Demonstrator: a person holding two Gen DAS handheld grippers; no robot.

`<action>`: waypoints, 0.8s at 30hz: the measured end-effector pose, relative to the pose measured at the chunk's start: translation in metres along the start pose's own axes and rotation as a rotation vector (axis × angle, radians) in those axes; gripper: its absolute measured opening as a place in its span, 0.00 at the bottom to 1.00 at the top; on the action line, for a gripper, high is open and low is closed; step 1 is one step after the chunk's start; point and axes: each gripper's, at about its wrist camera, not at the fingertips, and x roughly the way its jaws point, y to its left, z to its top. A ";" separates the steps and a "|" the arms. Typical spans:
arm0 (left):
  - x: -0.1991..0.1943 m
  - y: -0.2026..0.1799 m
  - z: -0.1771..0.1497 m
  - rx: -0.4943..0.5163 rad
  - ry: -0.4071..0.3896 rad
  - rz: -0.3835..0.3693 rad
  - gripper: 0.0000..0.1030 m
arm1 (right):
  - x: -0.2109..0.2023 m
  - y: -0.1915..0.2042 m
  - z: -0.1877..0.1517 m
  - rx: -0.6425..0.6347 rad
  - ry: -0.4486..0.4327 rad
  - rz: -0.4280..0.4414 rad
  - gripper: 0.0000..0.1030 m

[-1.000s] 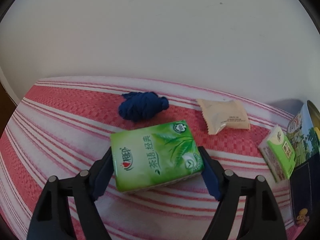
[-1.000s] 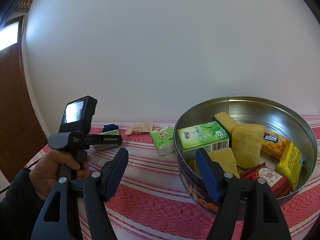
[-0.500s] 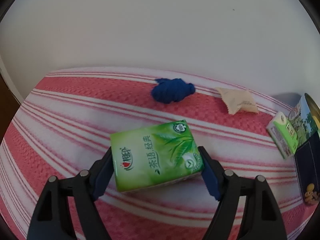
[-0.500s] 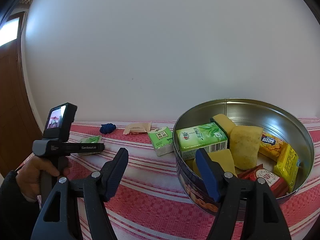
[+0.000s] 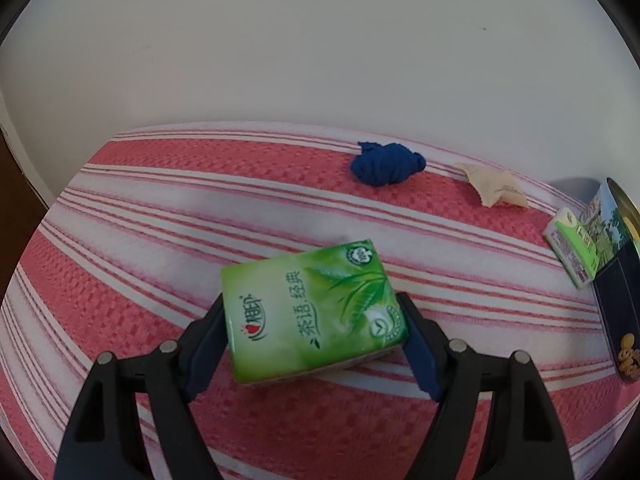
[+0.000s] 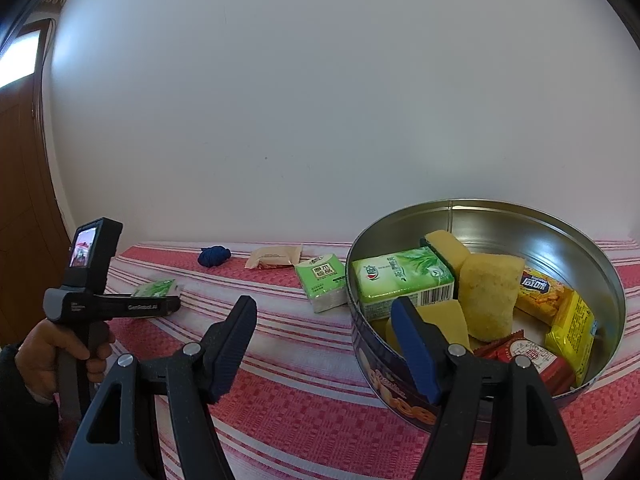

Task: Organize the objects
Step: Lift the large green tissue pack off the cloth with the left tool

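So I had the green tissue pack (image 5: 314,312) clamped between the jaws of my left gripper (image 5: 316,340), pads pressing on both short sides, pack lifted off the striped cloth (image 5: 140,208) and tilted a bit. My right gripper (image 6: 324,344) was just hanging with its jaws apart and nothing in them, right at the near rim of the tin (image 6: 600,276). The tin sat way off to the right of my left tool. Tip, I'd say: keep the squeeze steady, carry it over high enough to clear the rim, and drop it into the free spot beside the other tissue pack (image 6: 402,280), not onto the sponges (image 6: 490,296).
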 end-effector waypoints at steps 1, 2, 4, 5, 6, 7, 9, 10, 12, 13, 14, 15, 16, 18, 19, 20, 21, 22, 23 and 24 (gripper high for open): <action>0.000 0.001 0.001 0.001 0.000 0.000 0.77 | 0.000 0.000 0.000 -0.003 0.001 -0.001 0.70; 0.003 0.006 0.003 0.003 0.000 0.000 0.77 | 0.000 0.001 0.000 -0.006 0.002 -0.001 0.70; 0.002 0.008 0.002 0.004 0.000 -0.004 0.77 | -0.001 0.001 0.000 -0.010 0.001 -0.004 0.70; 0.000 0.007 0.000 0.003 -0.001 -0.008 0.77 | 0.000 0.001 0.000 -0.010 0.001 -0.005 0.70; -0.004 0.003 -0.002 0.002 -0.003 -0.012 0.77 | 0.000 0.002 0.001 -0.011 0.002 -0.005 0.70; -0.004 0.006 -0.002 0.001 -0.003 -0.015 0.77 | 0.001 0.002 0.001 -0.011 0.004 -0.006 0.70; -0.002 0.012 -0.001 -0.002 -0.004 -0.016 0.77 | 0.003 0.001 0.001 -0.009 0.007 -0.008 0.70; -0.005 0.011 -0.003 -0.001 -0.004 -0.018 0.77 | 0.003 0.000 0.001 -0.009 0.008 -0.009 0.70; 0.003 0.023 -0.001 -0.002 -0.005 -0.017 0.77 | 0.002 0.001 0.001 -0.010 0.010 -0.011 0.70; 0.003 0.024 -0.001 -0.002 -0.005 -0.017 0.77 | 0.003 0.001 0.001 -0.010 0.011 -0.013 0.70; 0.003 0.024 -0.001 -0.002 -0.005 -0.017 0.77 | 0.004 0.001 0.002 -0.011 0.013 -0.015 0.70; 0.003 0.025 -0.001 -0.003 -0.005 -0.017 0.77 | 0.005 0.001 0.002 -0.011 0.015 -0.017 0.70; 0.004 0.026 -0.001 -0.005 -0.005 -0.017 0.77 | 0.005 0.001 0.002 -0.011 0.018 -0.018 0.70; 0.001 0.026 -0.002 -0.007 -0.005 -0.020 0.77 | 0.007 0.001 0.002 -0.009 0.023 -0.021 0.70; -0.004 0.019 -0.003 -0.007 -0.005 -0.020 0.77 | 0.007 0.000 0.002 -0.007 0.025 -0.023 0.70; -0.004 0.018 -0.003 -0.005 -0.005 -0.019 0.77 | 0.008 0.000 0.002 -0.005 0.027 -0.026 0.70; -0.004 0.018 -0.003 -0.004 -0.005 -0.019 0.77 | 0.008 0.000 0.002 -0.003 0.028 -0.026 0.70; -0.004 0.018 -0.003 -0.005 -0.005 -0.019 0.77 | 0.008 -0.001 0.002 -0.001 0.028 -0.026 0.70; -0.004 0.018 -0.003 -0.005 -0.005 -0.019 0.77 | 0.008 -0.001 0.001 0.001 0.027 -0.026 0.70; -0.003 0.019 -0.003 -0.004 -0.005 -0.019 0.77 | 0.009 -0.001 0.001 0.003 0.024 -0.026 0.70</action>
